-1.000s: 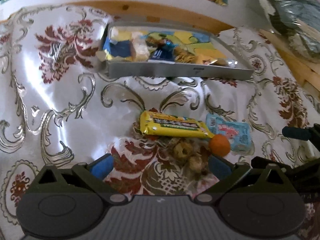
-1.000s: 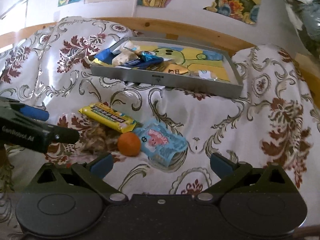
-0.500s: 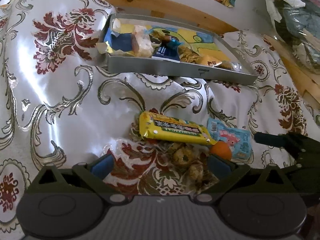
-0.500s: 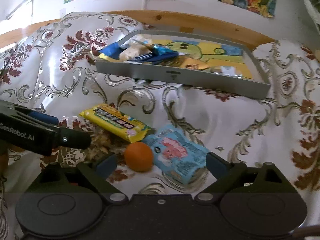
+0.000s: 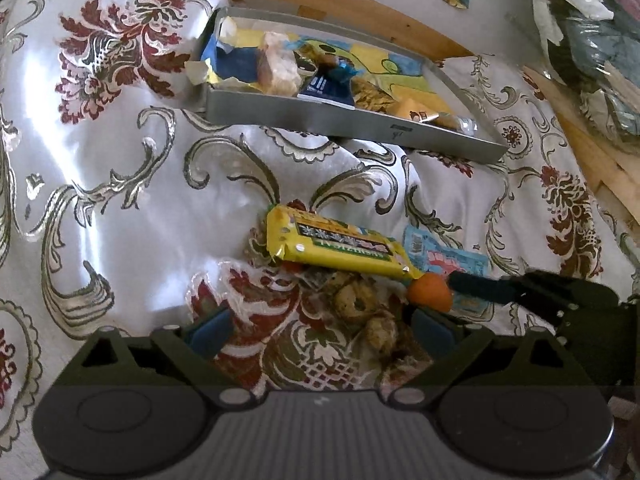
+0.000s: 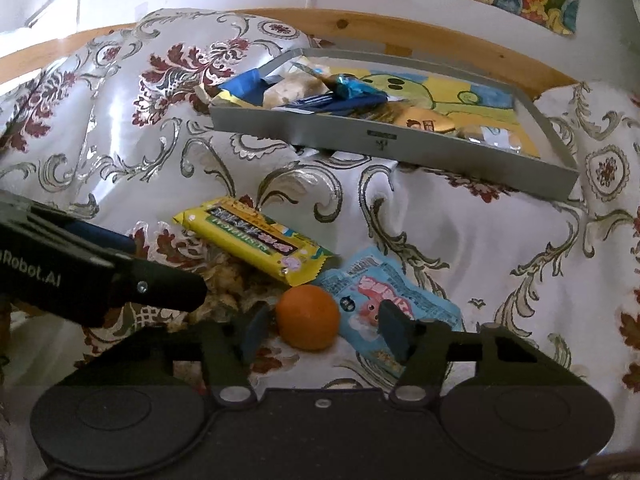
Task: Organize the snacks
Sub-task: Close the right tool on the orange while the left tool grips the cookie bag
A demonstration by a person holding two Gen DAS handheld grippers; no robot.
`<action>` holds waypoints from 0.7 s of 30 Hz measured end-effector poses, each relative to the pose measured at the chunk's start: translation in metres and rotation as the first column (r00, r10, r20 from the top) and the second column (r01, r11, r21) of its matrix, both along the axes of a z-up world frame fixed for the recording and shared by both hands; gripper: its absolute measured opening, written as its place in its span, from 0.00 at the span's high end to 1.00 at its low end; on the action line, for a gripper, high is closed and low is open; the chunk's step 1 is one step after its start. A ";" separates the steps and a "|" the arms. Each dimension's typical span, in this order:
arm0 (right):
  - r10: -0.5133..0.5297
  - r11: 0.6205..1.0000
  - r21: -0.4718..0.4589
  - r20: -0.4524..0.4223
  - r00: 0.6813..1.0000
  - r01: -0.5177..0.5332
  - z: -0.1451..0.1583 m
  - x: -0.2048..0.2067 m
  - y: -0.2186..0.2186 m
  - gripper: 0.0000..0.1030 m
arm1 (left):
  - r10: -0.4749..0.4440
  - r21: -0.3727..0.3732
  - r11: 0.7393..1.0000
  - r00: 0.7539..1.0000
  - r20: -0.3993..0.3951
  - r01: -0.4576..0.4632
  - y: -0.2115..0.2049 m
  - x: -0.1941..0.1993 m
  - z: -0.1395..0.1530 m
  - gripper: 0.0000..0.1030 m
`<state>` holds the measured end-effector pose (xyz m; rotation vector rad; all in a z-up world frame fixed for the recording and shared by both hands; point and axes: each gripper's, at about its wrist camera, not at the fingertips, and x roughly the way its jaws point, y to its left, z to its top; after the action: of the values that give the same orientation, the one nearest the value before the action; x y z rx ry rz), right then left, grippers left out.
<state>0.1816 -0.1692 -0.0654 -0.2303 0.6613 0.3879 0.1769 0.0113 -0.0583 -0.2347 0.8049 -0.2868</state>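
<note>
On cloth: one orange, two packets.

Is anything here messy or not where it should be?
Yes. The yellow bar, the orange ball and the blue packet lie loose on the cloth, outside the grey tray. The tray's wrappers are heaped at one end.

My right gripper is closing, pads seemingly not yet touching; my left gripper hangs wide, narrowing slightly.

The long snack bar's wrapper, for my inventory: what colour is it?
Yellow, with a green-and-black label band on the snack bar; the right wrist view shows it best.
</note>
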 end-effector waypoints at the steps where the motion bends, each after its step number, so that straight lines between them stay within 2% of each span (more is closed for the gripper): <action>1: 0.010 1.000 -0.002 -0.010 1.000 -0.010 -0.001 0.000 0.001 0.51 | -0.001 -0.003 1.000 1.000 -0.001 0.001 0.000 0.000 0.000 0.05; 4: 0.021 1.000 -0.016 -0.007 1.000 -0.021 -0.003 0.000 0.005 0.57 | -0.010 -0.011 1.000 1.000 0.003 0.010 -0.001 -0.001 0.002 0.06; 5: 0.018 1.000 -0.013 -0.007 1.000 -0.018 -0.003 0.000 0.005 0.64 | -0.013 -0.014 1.000 1.000 0.005 0.013 -0.001 -0.001 0.002 0.06; 15: -0.034 0.999 0.029 -0.005 0.999 0.034 0.006 -0.017 -0.018 0.64 | -0.049 -0.036 0.998 0.998 -0.028 0.048 -0.014 0.010 0.003 0.11; 21: -0.075 0.996 0.051 -0.009 0.997 0.076 0.010 -0.032 -0.040 0.64 | -0.025 0.045 0.999 0.992 -0.123 0.031 -0.038 0.028 -0.003 0.13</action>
<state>0.1500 -0.2092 -0.0559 -0.1546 0.6646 0.3329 0.2047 -0.0264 -0.0612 -0.1986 0.9361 -0.2818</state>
